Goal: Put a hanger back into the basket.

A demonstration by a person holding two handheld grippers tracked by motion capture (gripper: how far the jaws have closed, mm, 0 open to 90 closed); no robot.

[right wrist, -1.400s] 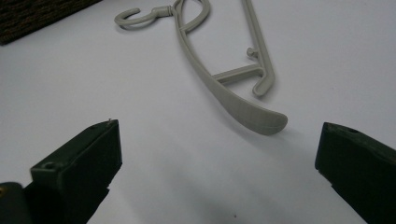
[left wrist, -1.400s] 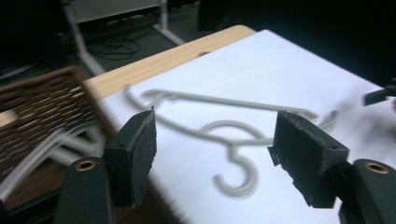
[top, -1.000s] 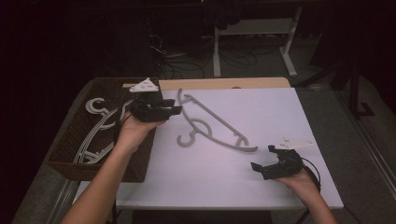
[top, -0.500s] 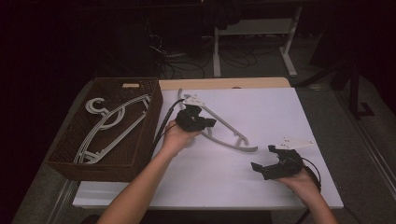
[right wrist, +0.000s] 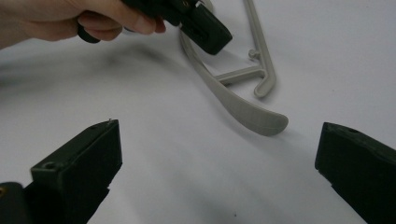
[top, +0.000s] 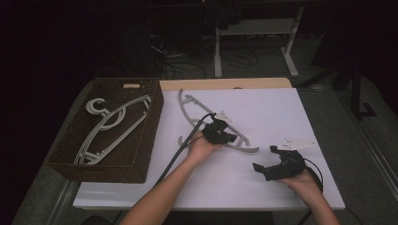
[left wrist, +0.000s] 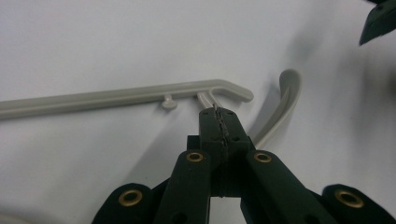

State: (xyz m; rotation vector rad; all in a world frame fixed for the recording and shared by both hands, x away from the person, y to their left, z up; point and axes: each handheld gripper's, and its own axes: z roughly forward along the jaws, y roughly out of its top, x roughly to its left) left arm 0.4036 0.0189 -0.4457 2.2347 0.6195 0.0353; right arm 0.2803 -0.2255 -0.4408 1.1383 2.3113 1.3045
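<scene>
A grey plastic hanger (top: 187, 110) lies flat on the white table (top: 291, 112), left of centre. My left gripper (top: 230, 138) sits over its lower arm with jaws pressed together. In the left gripper view the tips (left wrist: 218, 112) meet the thin strut under the hanger's straight bar (left wrist: 93, 99), apparently pinching it. My right gripper (top: 266, 158) rests near the table's front right, open, nothing between its jaws. The right gripper view (right wrist: 219, 130) looks past its wide-apart jaws at the hanger's curved end (right wrist: 243, 109) and at the left gripper (right wrist: 223, 41) held by a hand.
A dark wicker basket (top: 155, 123) stands at the table's left edge and holds several grey hangers (top: 108, 123). A wooden strip (top: 225, 83) runs along the table's far edge. The left gripper's cable (top: 180, 150) trails across the table toward the front.
My left gripper has moved from the basket rightward across the table to the lying hanger and now has its jaws together on it. The right gripper has stayed put.
</scene>
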